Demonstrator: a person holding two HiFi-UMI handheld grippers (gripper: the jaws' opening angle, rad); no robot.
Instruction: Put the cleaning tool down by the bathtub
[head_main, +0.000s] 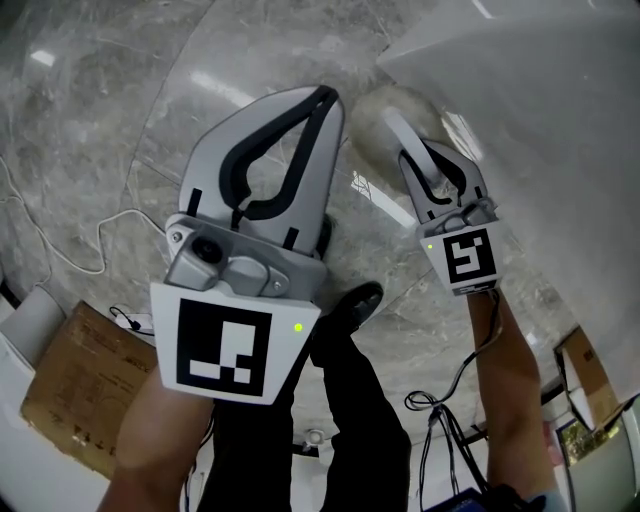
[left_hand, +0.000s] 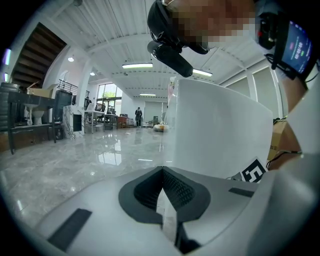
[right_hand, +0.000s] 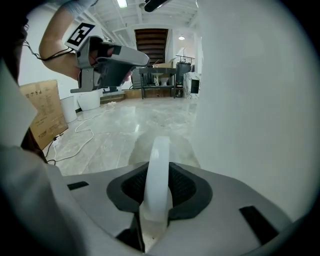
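Grey marble floor (head_main: 90, 90). Cardboard box (head_main: 70, 390), far left: seems closed, contents unseen. Left gripper (head_main: 326, 97): jaws together, empty. Right gripper (head_main: 420, 158): clamped on the cleaning tool (right_hand: 157, 170) by its white handle, held just beside the bathtub (head_main: 540, 100). Tool probably light, stiff and smooth; best held by the handle.

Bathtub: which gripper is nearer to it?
Right. The right gripper, shut on the cleaning tool, is close beside the bathtub; the left gripper, shut and empty, is farther out over the floor.

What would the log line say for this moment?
right gripper: shut on cleaning tool | left gripper: shut, empty | bathtub: beside tool
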